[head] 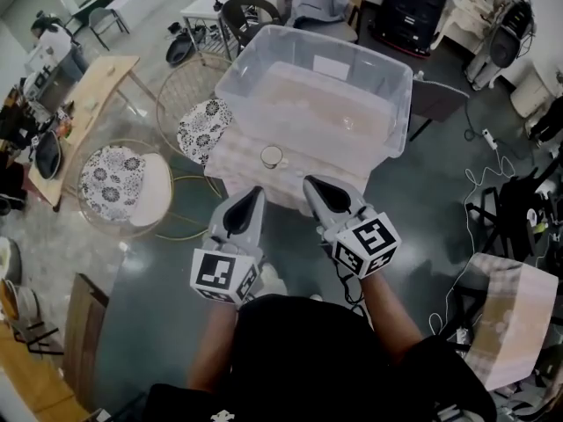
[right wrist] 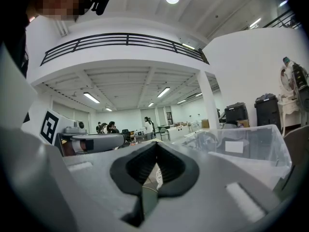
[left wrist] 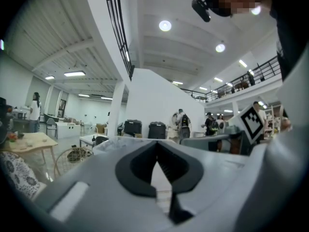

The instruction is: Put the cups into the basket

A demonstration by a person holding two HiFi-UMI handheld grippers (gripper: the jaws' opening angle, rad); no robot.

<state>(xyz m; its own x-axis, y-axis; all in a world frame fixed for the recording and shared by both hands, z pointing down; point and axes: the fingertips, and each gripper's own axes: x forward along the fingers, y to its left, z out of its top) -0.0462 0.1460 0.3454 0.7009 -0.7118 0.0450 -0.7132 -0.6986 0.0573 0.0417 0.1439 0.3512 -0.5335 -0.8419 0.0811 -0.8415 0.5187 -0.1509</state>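
Left hand-held gripper (head: 254,193) and right hand-held gripper (head: 310,185) were both closed tight, empty, off the near edge of the surface (head: 230,167); a glass cup (head: 273,156) stood there, by the clear basket (head: 398,104).

The basket (head: 400,104) sits on the tabletop (head: 230,169), a cup (head: 273,156) just before it. The left claw (head: 255,191) and right claw (head: 310,182) are side by side, nearer the person.

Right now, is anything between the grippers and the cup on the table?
Nothing visible does. The cup stands alone on the tablecloth before the clear plastic bin, straight ahead of the left gripper and right gripper.
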